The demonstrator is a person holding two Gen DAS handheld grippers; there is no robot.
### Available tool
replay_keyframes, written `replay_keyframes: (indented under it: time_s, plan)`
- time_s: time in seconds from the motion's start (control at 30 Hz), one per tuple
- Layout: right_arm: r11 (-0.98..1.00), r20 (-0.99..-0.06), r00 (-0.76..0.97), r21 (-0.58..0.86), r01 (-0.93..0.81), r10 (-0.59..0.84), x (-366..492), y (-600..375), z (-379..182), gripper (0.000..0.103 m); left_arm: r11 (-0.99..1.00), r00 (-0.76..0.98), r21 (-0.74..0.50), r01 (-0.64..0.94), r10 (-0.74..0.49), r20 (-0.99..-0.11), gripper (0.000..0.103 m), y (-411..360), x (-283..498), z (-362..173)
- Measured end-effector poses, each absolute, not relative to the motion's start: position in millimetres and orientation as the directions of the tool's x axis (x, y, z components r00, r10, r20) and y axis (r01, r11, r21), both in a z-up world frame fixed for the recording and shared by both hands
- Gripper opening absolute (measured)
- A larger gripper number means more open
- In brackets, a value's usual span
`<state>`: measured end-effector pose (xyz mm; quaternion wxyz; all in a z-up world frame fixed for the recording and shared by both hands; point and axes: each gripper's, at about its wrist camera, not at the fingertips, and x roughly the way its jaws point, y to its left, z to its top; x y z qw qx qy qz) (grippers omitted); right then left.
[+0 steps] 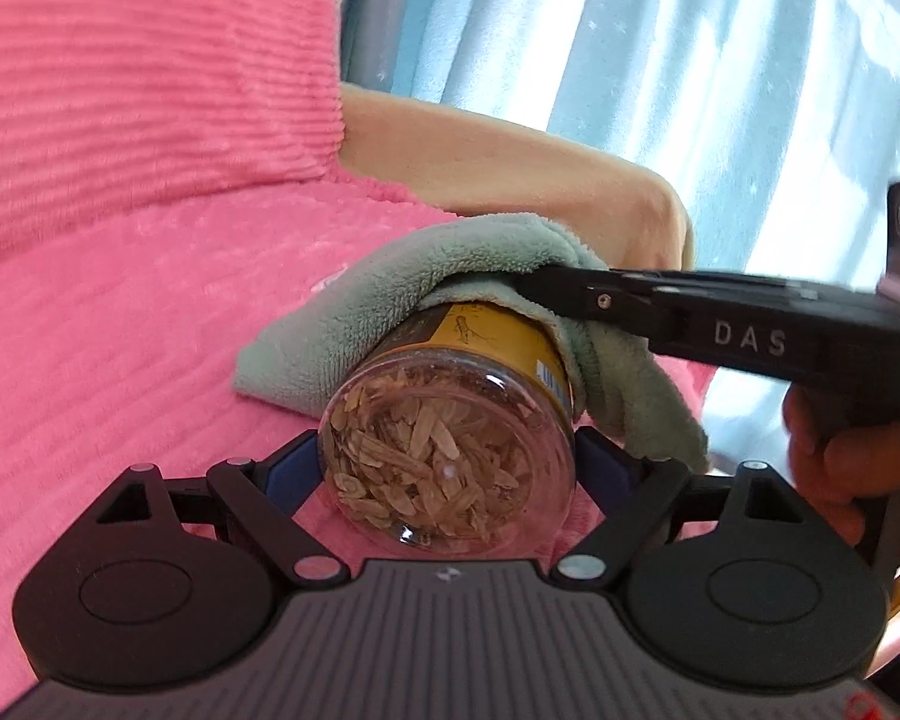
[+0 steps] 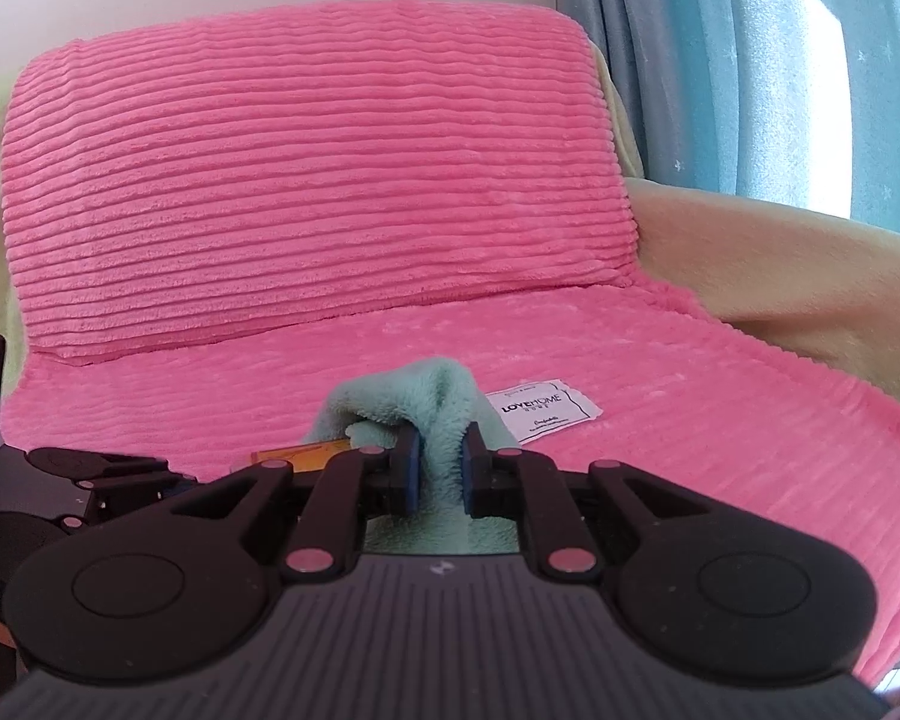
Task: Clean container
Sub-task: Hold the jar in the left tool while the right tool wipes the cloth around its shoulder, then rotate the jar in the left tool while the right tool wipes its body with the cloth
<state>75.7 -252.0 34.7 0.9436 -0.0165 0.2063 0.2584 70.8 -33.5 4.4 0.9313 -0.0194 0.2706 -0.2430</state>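
A clear jar (image 1: 450, 450) with a yellow label and pale flakes inside lies sideways, its base toward the left wrist camera. My left gripper (image 1: 447, 465) is shut on the jar, blue pads against both sides. A pale green fleece cloth (image 1: 354, 312) drapes over the jar's top and far end. My right gripper (image 1: 534, 282) reaches in from the right, pinching that cloth against the jar. In the right wrist view my right gripper (image 2: 441, 468) is shut on a fold of the green cloth (image 2: 426, 396), and a sliver of the yellow label (image 2: 300, 456) shows at left.
A pink ribbed plush cover (image 2: 306, 192) lies over the chair seat and backrest. A white fabric label (image 2: 540, 414) lies on the seat. A cream armrest (image 2: 780, 258) stands at right, blue curtains (image 2: 750, 60) behind. A hand (image 1: 858, 468) holds the right gripper's handle.
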Motion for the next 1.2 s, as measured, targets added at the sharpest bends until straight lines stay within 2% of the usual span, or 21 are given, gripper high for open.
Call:
replay_keyframes:
  time_s: [0.13,0.17,0.23,0.87,0.97,1.2]
  plan:
    - [0.860,-0.398,0.776,0.071,-0.505,0.489,73.0,-250.1,35.0,0.011,0.864,0.800,0.177,0.471,-0.334,-0.498,0.088,-67.5,58.1,4.9]
    - [0.860,-0.398,0.776,0.071,-0.506,0.490,72.7,-250.0,35.0,0.011,0.849,0.812,0.238,0.472,-0.313,-0.493,0.088,-73.6,55.0,3.2]
    - [0.858,-0.397,0.775,0.070,-0.508,0.492,72.3,-249.8,34.8,0.011,0.834,0.820,0.283,0.473,-0.299,-0.488,0.088,-78.7,50.7,1.5]
    - [0.846,-0.391,0.766,0.064,-0.530,0.510,67.9,-248.4,33.2,0.010,0.832,0.821,0.290,0.474,-0.298,-0.487,0.088,-83.5,43.4,1.0]
    - [0.844,-0.390,0.765,0.063,-0.533,0.513,67.2,-248.1,32.9,0.010,0.854,0.809,0.223,0.470,-0.315,-0.497,0.089,-77.1,45.8,2.1]
    - [0.839,-0.387,0.762,0.060,-0.541,0.519,65.6,-247.6,32.3,0.010,0.892,0.766,-0.027,0.450,-0.402,-0.501,0.089,-53.4,56.5,6.8]
